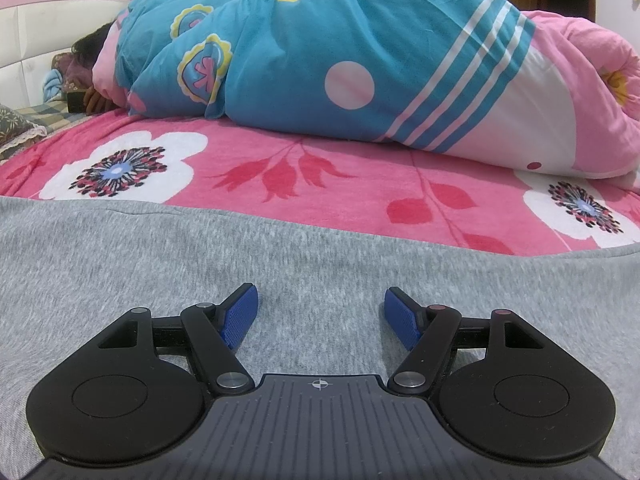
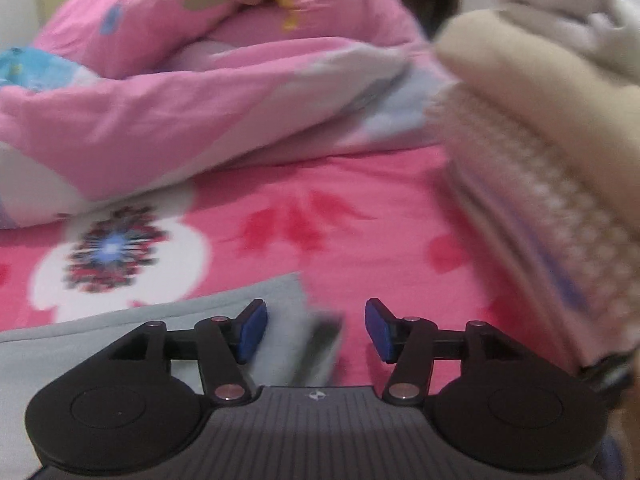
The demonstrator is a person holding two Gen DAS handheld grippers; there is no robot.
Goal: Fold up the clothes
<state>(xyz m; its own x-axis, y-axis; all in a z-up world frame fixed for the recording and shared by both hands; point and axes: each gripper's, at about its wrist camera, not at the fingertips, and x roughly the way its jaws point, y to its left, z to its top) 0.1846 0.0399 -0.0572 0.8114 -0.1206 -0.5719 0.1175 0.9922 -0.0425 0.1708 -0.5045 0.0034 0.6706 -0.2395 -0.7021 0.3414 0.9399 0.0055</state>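
My left gripper (image 1: 320, 316) stands wide, holding nothing, low over the grey garment (image 1: 160, 280) spread on the pink floral blanket (image 1: 320, 184). My right gripper (image 2: 316, 330) is parted too, with the garment's corner (image 2: 296, 320) lying between its jaws, unpinched. That view is blurred, so I think it is a hem edge. To fold cleanly, I should close on the corner squarely, keep the left side flat, and avoid the folded pile (image 2: 540, 160) at right.

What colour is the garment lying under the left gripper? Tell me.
Heathered light grey garment, plain with no print; clearest in the left wrist view, beneath the left gripper.
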